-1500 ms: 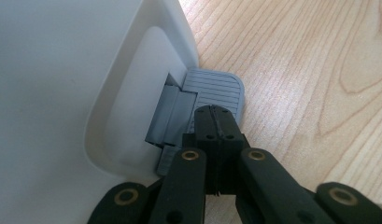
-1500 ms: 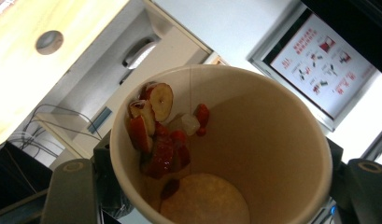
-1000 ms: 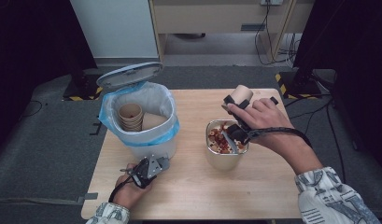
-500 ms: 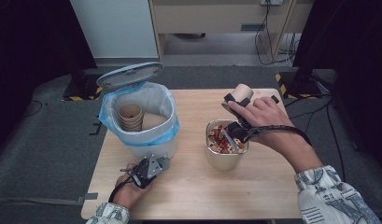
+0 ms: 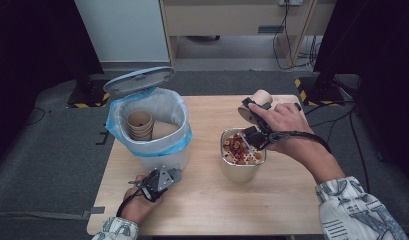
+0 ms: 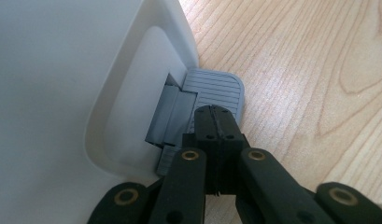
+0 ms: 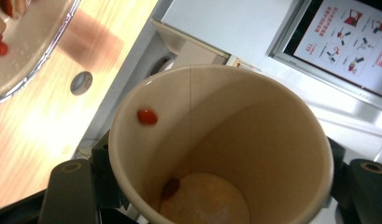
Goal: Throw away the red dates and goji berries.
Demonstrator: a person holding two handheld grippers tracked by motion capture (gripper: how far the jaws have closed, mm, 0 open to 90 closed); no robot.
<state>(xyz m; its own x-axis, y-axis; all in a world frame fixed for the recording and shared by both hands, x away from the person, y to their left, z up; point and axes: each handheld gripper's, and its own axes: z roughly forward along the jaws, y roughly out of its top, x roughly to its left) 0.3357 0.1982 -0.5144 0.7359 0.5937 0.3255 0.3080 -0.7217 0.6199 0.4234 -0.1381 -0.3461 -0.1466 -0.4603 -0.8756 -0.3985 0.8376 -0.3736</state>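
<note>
My left gripper [image 5: 167, 177] rests low at the foot of the white pedal bin [image 5: 157, 150]. It is shut, and its tips [image 6: 215, 113] press on the grey pedal [image 6: 221, 86]. The bin lid [image 5: 138, 79] stands open. My right gripper [image 5: 251, 116] is shut on a paper cup [image 5: 263, 96], which is tipped mouth-down over a metal container [image 5: 242, 169] of red and tan bits [image 5: 239, 147]. In the right gripper view the cup [image 7: 254, 140] sits between the jaws. One red bit [image 7: 147, 116] clings to its inner wall and a dark one [image 7: 170, 187] lies near its bottom.
Inside the blue-lined bin lie stacked paper cups [image 5: 140, 124]. The wooden table [image 5: 212, 205] has bare room in front of the container and at its front right. Dark floor, cables and a cabinet lie beyond the far edge.
</note>
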